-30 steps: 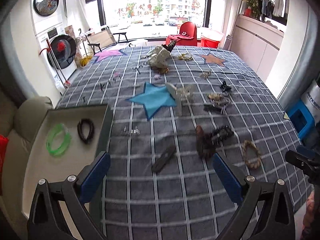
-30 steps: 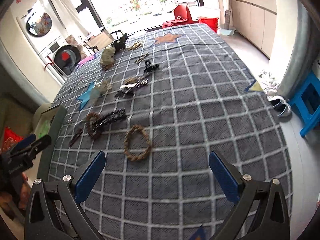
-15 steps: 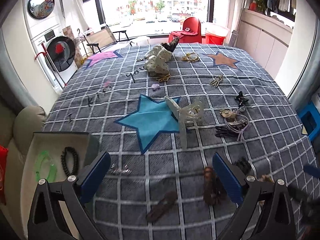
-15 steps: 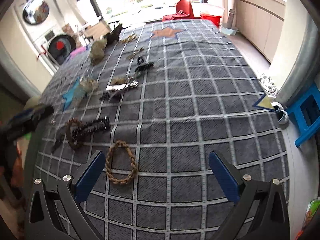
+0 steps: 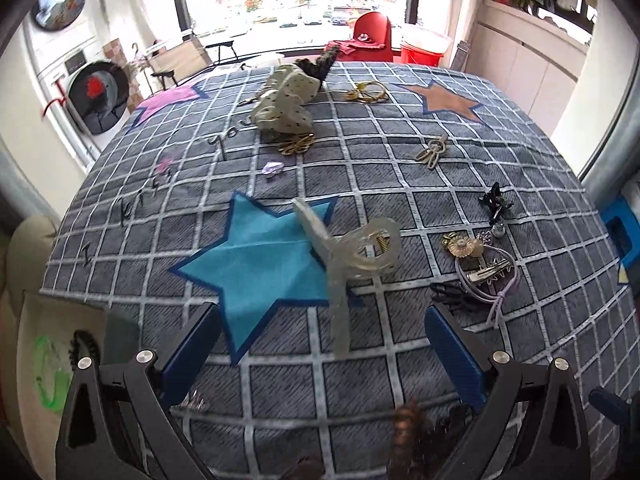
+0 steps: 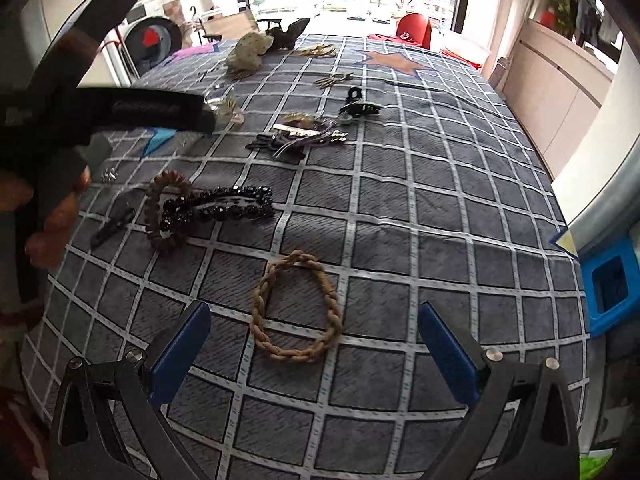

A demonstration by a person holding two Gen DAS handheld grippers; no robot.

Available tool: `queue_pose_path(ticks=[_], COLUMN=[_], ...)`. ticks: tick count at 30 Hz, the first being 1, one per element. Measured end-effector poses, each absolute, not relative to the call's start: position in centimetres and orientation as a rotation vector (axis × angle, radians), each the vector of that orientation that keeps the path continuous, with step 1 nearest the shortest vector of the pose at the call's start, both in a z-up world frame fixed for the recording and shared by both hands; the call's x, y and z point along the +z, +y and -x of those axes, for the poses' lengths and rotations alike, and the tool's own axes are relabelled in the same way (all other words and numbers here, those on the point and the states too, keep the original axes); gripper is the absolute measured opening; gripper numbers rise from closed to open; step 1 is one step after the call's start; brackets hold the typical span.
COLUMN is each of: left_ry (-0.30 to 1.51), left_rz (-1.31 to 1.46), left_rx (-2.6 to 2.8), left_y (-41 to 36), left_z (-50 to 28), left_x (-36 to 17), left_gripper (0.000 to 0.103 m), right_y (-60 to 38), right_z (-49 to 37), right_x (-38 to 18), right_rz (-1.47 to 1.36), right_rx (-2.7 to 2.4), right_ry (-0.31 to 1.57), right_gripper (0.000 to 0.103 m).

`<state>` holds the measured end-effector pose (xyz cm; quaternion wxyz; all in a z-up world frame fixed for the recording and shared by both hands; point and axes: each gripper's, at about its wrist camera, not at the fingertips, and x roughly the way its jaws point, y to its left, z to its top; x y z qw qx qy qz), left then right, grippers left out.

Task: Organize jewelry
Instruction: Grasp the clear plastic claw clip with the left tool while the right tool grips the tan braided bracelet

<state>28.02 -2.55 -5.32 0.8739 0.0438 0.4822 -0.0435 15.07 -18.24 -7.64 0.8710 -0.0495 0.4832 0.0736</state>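
Jewelry is seen scattered across a grey checked tablecloth (image 5: 400,184), with nothing gripped by either claw. The left gripper (image 5: 322,352) is held with its blue fingers (image 5: 192,344) spread wide apart above the cloth, and a translucent hair claw clip (image 5: 352,256) is framed just ahead of them, lying partly on a blue star patch (image 5: 256,268). To the right of that clip, a tangle of hair ties and a metal snap clip (image 5: 486,276) is found. At the left edge a tray (image 5: 28,320) is glimpsed, holding a green bangle (image 5: 50,376) and what may be a dark beaded bracelet (image 5: 82,346), though blur makes this uncertain. The right gripper (image 6: 314,344) is likewise held wide open, and a braided tan bracelet (image 6: 298,308) is centred on the cloth between its fingers. Farther off, a brown beaded bracelet (image 6: 166,212) is seen touching a black beaded hair clip (image 6: 224,206).
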Motion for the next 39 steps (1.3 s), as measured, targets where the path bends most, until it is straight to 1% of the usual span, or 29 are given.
queue_pose_path(ticks=[3, 4, 5, 12, 13, 16, 18, 19, 20, 21, 22, 23, 24, 25, 26, 27, 28, 29, 30, 31, 32, 33, 39], left_ry=[1.021, 1.025, 1.037, 1.055, 1.053, 1.049, 1.049, 1.049, 1.050, 1.051, 1.050, 1.049, 1.049, 1.051, 1.054, 1.056, 1.057, 1.054, 1.049, 1.046, 1.042, 1.037, 0.987], left_rz=[-0.113, -0.112, -0.113, -0.075, -0.077, -0.071, -0.073, -0.072, -0.071, -0.070, -0.069, -0.069, -0.072, -0.074, -0.078, -0.074, -0.068, -0.059, -0.059, -0.058, -0.057, -0.057, -0.063], left_rx=[-0.100, -0.103, -0.106, -0.111, -0.112, -0.133, -0.132, -0.135, -0.138, -0.141, -0.142, -0.143, -0.141, -0.137, -0.130, -0.128, -0.131, -0.132, -0.129, -0.128, -0.129, -0.132, -0.145], left_y=[-3.1, -3.1, -3.2, -2.9, -2.9, -3.0, -3.2, -3.2, -3.3, -3.4, -3.4, -3.5, -3.5, -3.5, -3.5, -3.4, -3.2, -3.0, -2.9, -2.9, -2.7, -2.7, -2.3], left_z=[-28.8, -28.9, -29.2, -30.1, -30.1, -29.8, -29.7, -29.6, -29.6, -29.4, -29.4, -29.4, -29.3, -29.3, -29.2, -29.2, -29.2, -29.1, -29.0, -28.9, -28.7, -28.4, -26.1], left_x=[-6.1, -6.3, -6.6, -7.4, -7.4, -7.2, -7.1, -7.0, -6.9, -6.9, -6.9, -6.8, -6.7, -6.7, -6.6, -6.6, -6.6, -6.5, -6.3, -6.3, -6.1, -5.9, -3.9], left_gripper=[0.101, 0.093, 0.089, 0.089, 0.087, 0.077, 0.069, 0.062, 0.056, 0.054, 0.046, 0.035, 0.031, 0.023, 0.014, 0.013, 0.012, 0.011, 0.011, 0.011, 0.011, 0.011, 0.011], right_y=[-17.9, -17.9, -17.8, -17.9, -17.9, -17.8, -17.7, -17.6, -17.5, -17.3, -17.2, -17.1, -17.1, -17.1, -17.1, -17.2, -17.3, -17.3, -17.3, -17.3, -17.3, -17.4, -18.5], right_z=[-15.3, -15.3, -15.3, -15.0, -14.9, -14.6, -14.3, -14.1, -13.9, -13.8, -13.6, -13.5, -13.4, -13.4, -13.3, -13.3, -13.3, -13.3, -13.2, -13.2, -13.2, -13.2, -13.0], right_x=[-8.2, -8.5, -8.7, -8.7, -8.7, -8.6, -8.5, -8.5, -8.4, -8.3, -8.3, -8.2, -8.1, -8.1, -8.0, -7.9, -7.9, -7.8, -7.7, -7.7, -7.6, -7.6, -7.2], right_rz=[0.112, 0.114, 0.115, 0.112, 0.110, 0.113, 0.115, 0.116, 0.118, 0.120, 0.121, 0.122, 0.121, 0.119, 0.117, 0.114, 0.110, 0.109, 0.108, 0.108, 0.108, 0.102, 0.015], right_rx=[0.148, 0.147, 0.148, 0.152, 0.152, 0.158, 0.166, 0.170, 0.174, 0.178, 0.181, 0.184, 0.184, 0.181, 0.178, 0.174, 0.173, 0.173, 0.176, 0.178, 0.177, 0.176, 0.182], right_ry=[1.020, 1.024, 1.030, 1.002, 1.000, 0.992, 0.984, 0.980, 0.975, 0.971, 0.969, 0.968, 0.966, 0.964, 0.962, 0.959, 0.958, 0.957, 0.955, 0.954, 0.951, 0.949, 0.942], right_gripper=[0.103, 0.103, 0.103, 0.102, 0.102, 0.099, 0.095, 0.093, 0.090, 0.087, 0.086, 0.083, 0.080, 0.078, 0.073, 0.066, 0.062, 0.052, 0.041, 0.034, 0.020, 0.013, 0.012])
